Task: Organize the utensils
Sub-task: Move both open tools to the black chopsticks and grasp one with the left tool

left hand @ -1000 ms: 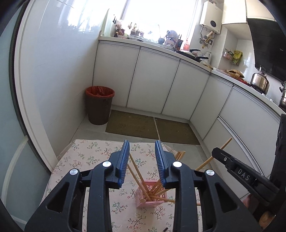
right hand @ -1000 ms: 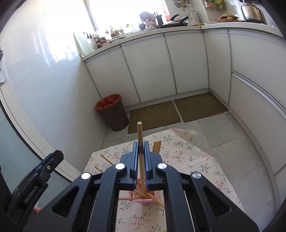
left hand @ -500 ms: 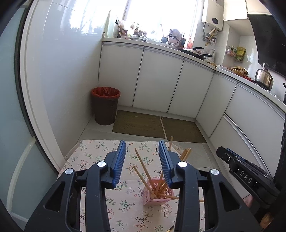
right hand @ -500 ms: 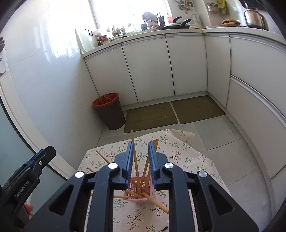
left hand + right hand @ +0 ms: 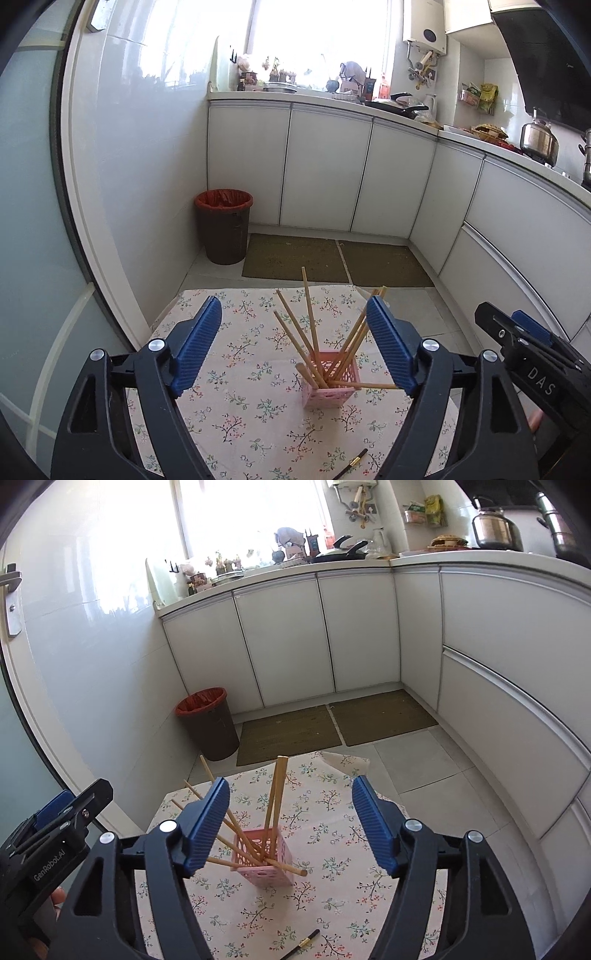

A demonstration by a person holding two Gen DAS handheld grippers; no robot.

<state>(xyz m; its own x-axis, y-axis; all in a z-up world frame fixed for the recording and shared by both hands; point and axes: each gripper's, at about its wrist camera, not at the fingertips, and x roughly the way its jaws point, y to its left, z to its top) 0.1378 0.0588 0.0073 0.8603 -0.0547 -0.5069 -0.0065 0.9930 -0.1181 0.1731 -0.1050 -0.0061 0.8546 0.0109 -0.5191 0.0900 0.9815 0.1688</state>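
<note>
A pink perforated holder (image 5: 331,380) stands on the floral tablecloth (image 5: 240,406) with several wooden chopsticks (image 5: 309,317) leaning out of it. It also shows in the right wrist view (image 5: 264,860), with its chopsticks (image 5: 277,794). My left gripper (image 5: 295,345) is open and empty, raised above the table behind the holder. My right gripper (image 5: 290,825) is open and empty, also above the holder. A black chopstick with a gold band (image 5: 352,463) lies on the cloth near me; it also shows in the right wrist view (image 5: 301,943).
A brown bin with a red liner (image 5: 223,225) stands on the floor by the wall past the table. White kitchen cabinets (image 5: 325,173) run along the back and right. Two floor mats (image 5: 295,258) lie before them.
My right gripper let go of the wooden chopstick, which now stands in the holder, and opened wide. My left gripper opened wider. Both pulled back and up from the holder.
</note>
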